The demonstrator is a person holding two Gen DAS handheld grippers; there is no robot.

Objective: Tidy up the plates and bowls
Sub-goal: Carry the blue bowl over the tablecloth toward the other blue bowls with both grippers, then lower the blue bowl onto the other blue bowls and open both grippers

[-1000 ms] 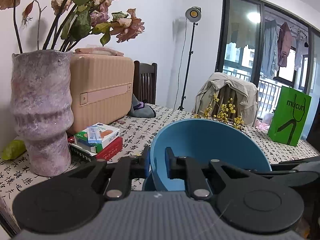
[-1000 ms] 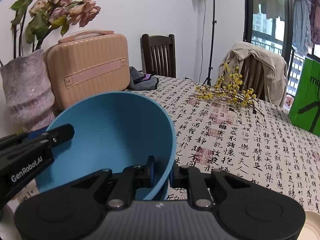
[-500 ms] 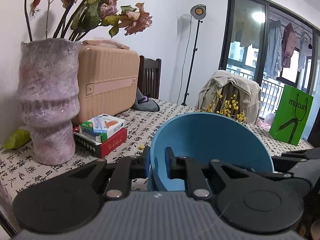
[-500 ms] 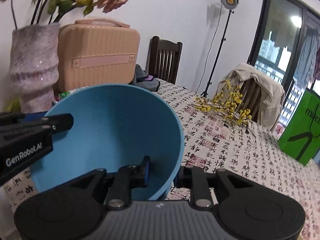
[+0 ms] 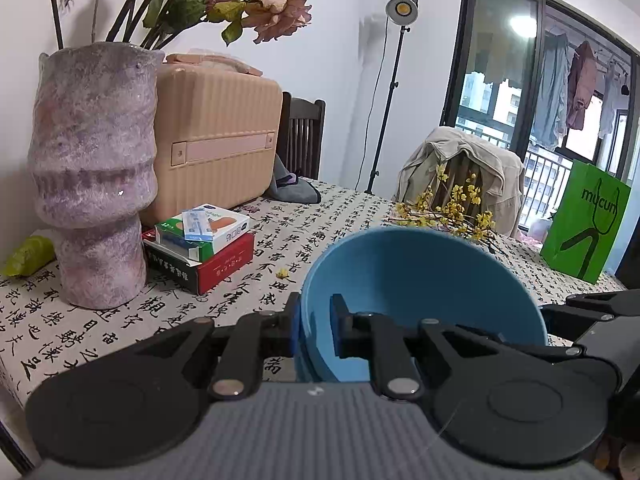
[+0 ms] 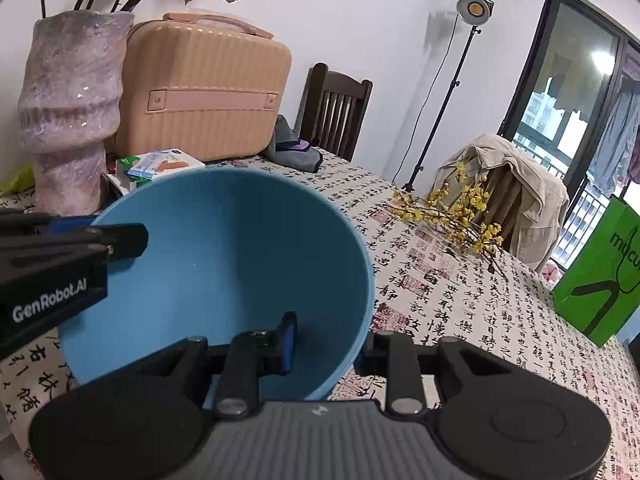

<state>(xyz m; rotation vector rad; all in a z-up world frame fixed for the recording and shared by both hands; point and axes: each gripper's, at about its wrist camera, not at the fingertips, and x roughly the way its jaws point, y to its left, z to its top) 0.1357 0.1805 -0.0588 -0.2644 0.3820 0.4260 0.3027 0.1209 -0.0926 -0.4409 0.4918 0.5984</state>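
A blue bowl (image 5: 424, 280) is held above the patterned tablecloth (image 5: 304, 248). My left gripper (image 5: 316, 322) is shut on its near left rim, one finger outside and one inside. In the right wrist view the same bowl (image 6: 224, 264) fills the lower left. My right gripper (image 6: 330, 340) straddles its right rim with the fingers spread a little, a gap between them and the wall. The left gripper's body (image 6: 52, 276) shows at the bowl's far left rim. No plates are in view.
A purple vase with dried flowers (image 5: 92, 172), a peach suitcase (image 5: 216, 148) and stacked boxes (image 5: 200, 248) stand at the left. Yellow flower sprigs (image 5: 448, 212) and a green bag (image 5: 584, 220) lie further right. A dark chair (image 6: 336, 112) and a jacket-draped chair (image 6: 508, 184) stand behind the table.
Both grippers have risen and tilted with the bowl, so more of the table shows. My right gripper's fingers have parted from the bowl's rim.
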